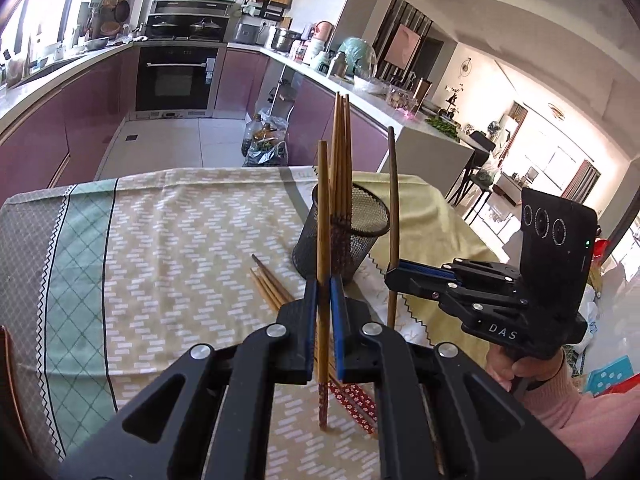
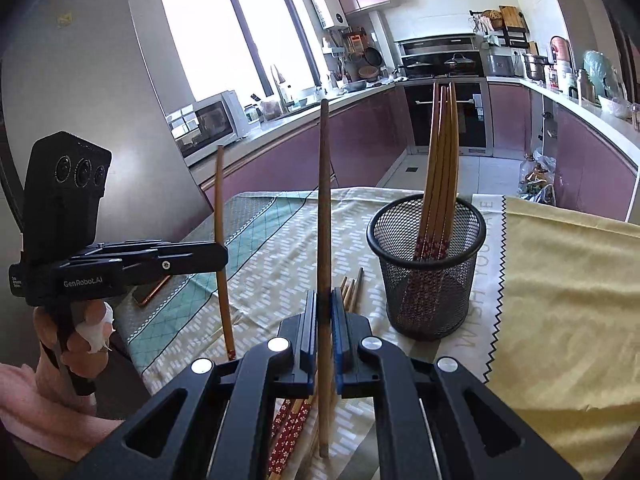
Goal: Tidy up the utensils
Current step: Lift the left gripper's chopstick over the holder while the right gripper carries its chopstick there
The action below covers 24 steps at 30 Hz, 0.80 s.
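From the left wrist, the left gripper (image 1: 323, 300) pinches one chopstick (image 1: 322, 240) upright, likely so it can drop end-first into the mesh holder (image 1: 360, 216) just beyond, where several already stand

From the right wrist, the right gripper (image 2: 324, 312) likewise clamps a vertical chopstick (image 2: 324, 208); loose chopsticks (image 2: 350, 286) lie on the tablecloth (image 2: 272, 248), left of the holder

Your table (image 2: 280, 240) wears patterned cloth; yellow cloth (image 2: 560, 300) at frame right. Mesh holder (image 2: 426, 280) stands centre-right, loose chopsticks (image 2: 350, 288) lie just left of it, phone (image 2: 150, 290) at left.
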### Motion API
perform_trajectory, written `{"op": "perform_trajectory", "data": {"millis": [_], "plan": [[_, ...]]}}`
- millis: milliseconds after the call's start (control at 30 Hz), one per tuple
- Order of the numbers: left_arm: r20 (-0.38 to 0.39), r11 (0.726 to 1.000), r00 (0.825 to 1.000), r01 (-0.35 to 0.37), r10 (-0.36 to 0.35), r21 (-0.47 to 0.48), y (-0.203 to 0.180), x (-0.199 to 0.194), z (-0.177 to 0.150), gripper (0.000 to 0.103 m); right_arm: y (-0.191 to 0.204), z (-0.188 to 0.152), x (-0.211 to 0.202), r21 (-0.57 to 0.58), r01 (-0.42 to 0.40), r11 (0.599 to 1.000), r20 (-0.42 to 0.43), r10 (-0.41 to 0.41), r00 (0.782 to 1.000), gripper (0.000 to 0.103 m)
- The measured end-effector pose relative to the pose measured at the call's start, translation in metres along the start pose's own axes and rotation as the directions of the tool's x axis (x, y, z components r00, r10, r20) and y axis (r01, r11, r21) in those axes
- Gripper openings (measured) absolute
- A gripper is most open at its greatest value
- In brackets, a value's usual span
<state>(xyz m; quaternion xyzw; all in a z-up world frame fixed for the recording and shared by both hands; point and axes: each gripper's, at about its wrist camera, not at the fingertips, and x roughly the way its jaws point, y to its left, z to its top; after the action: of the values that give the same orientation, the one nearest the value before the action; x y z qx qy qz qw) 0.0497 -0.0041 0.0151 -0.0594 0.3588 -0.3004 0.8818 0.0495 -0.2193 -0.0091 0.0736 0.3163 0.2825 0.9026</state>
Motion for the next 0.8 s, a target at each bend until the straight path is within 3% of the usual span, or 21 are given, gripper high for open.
{"op": "perform_trajectory", "data": {"millis": [467, 800], "plan": [[0.144, 0.999, 0.989, 0.040, -0.044, 0.033, -0.020, -0.020, 0.062, 0.007, -0.013, 0.044, -0.035, -0.022, 0.046, 0.999, 0.154, -0.042, 0.987, 0.006], [0.226, 0.995, 0.974, -0.002, -0.020, 0.099, -0.047, -0.017, 0.118, 0.007, -0.025, 0.088, -0.047, -0.027, 0.127, 0.992, 0.290, -0.113, 0.950, 0.006]]}}
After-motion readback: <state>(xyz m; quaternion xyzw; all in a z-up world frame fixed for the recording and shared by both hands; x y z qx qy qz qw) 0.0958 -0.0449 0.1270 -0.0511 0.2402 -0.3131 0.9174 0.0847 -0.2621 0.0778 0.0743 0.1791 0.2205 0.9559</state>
